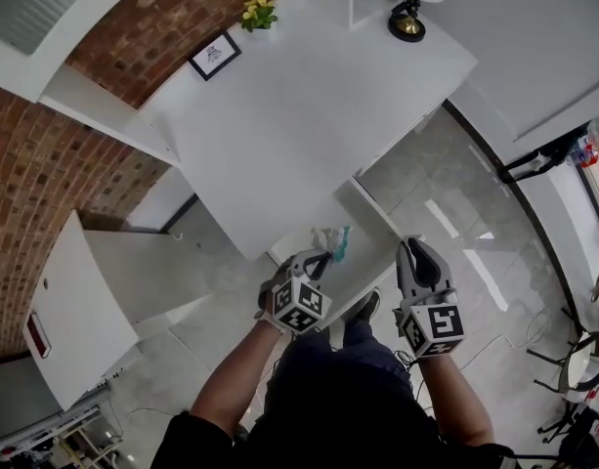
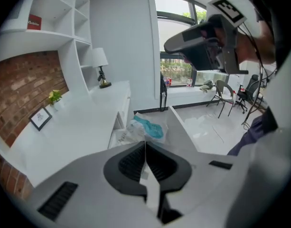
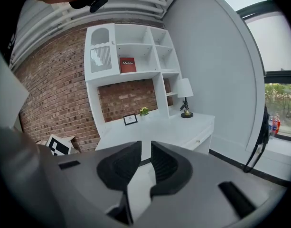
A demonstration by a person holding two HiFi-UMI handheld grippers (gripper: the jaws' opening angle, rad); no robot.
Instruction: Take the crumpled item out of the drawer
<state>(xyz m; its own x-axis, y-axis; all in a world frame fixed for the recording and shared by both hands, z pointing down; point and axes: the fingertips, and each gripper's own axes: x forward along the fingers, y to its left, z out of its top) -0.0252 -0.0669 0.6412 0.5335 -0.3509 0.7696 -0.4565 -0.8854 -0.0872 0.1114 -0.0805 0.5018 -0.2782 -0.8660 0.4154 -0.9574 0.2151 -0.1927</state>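
At the front edge of the white desk (image 1: 299,115), the left gripper (image 1: 319,257) (image 2: 145,144) has its jaws pressed together on an edge of the crumpled white-and-teal plastic wrapper (image 1: 330,240) (image 2: 146,127), which hangs over the open white drawer (image 1: 375,211). Just beside the drawer's right wall, the right gripper (image 1: 414,245) (image 3: 145,148) has its jaws slightly apart with nothing between them.

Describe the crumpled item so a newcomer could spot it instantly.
Start at the big white desk against the brick wall; its drawer stands pulled out. Over it, pinched at the tips of the left gripper, hangs the crumpled item: a white wad with a teal patch, the only coloured thing there.
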